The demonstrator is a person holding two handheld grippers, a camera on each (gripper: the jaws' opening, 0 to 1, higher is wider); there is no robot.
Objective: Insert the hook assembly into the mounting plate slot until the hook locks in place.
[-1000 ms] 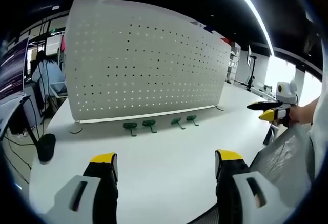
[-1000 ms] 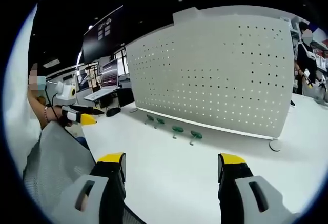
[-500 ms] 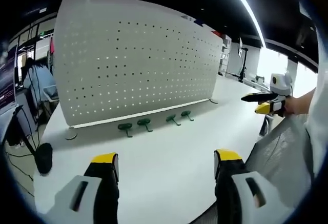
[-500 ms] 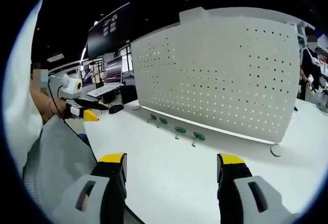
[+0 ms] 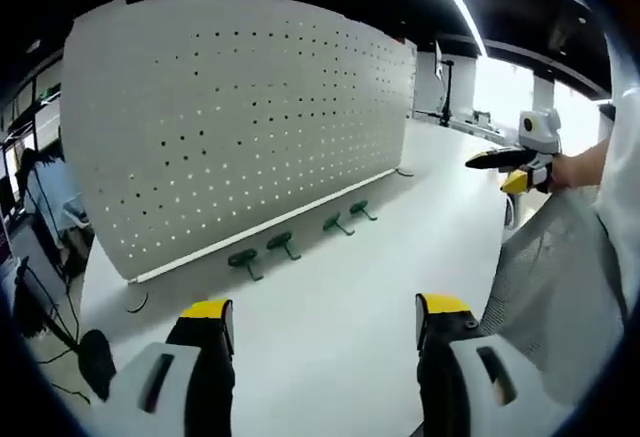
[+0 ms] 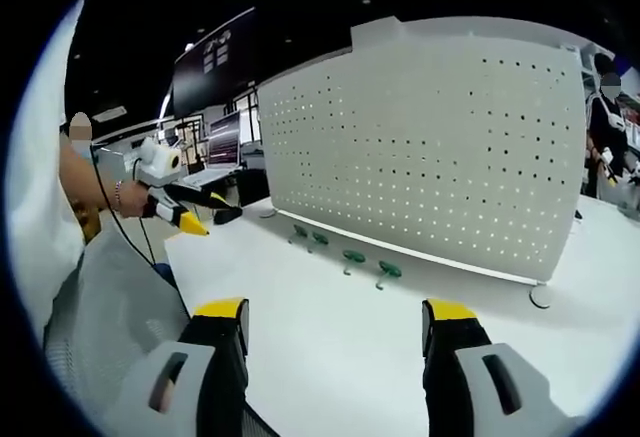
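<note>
I can read no text anywhere. In the right gripper view a dark hanging screen (image 6: 212,62) carries a pale block of marks near its top, too small and blurred for me to make out as letters or numbers. Below it, the monitors (image 6: 222,138) on the far desks glow with coloured content that I cannot resolve into words. The white pegboard (image 6: 440,147) bears only rows of holes, with no label or brand I can see, and in the left gripper view it looks the same to me.
</note>
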